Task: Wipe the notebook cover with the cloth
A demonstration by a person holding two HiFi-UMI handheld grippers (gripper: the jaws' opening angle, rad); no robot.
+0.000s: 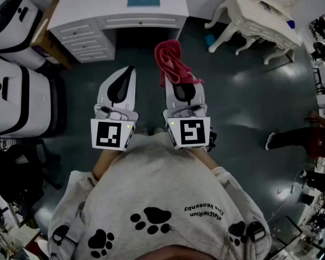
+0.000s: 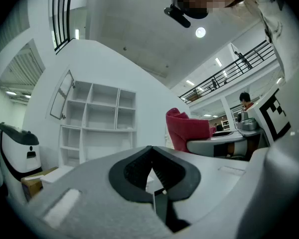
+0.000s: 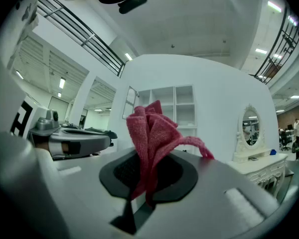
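A teal notebook (image 1: 143, 0) lies on the white desk (image 1: 86, 7) at the far side of the room. My right gripper (image 1: 175, 80) is shut on a red cloth (image 1: 171, 62), which sticks up crumpled from its jaws (image 3: 152, 133). My left gripper (image 1: 128, 72) is held beside it, jaws shut with nothing between them. In the left gripper view the tips of the left gripper (image 2: 150, 153) meet, and the cloth (image 2: 187, 129) shows to the right. Both grippers are held in the air well short of the desk, pointing towards it.
The desk has drawers (image 1: 81, 37) on its left side. A white dressing table (image 1: 260, 20) with a mirror (image 3: 250, 126) stands at the right. White and black machines (image 1: 16, 91) line the left. A person's leg (image 1: 292, 138) is at the far right. White shelves (image 2: 97, 121) stand against the wall.
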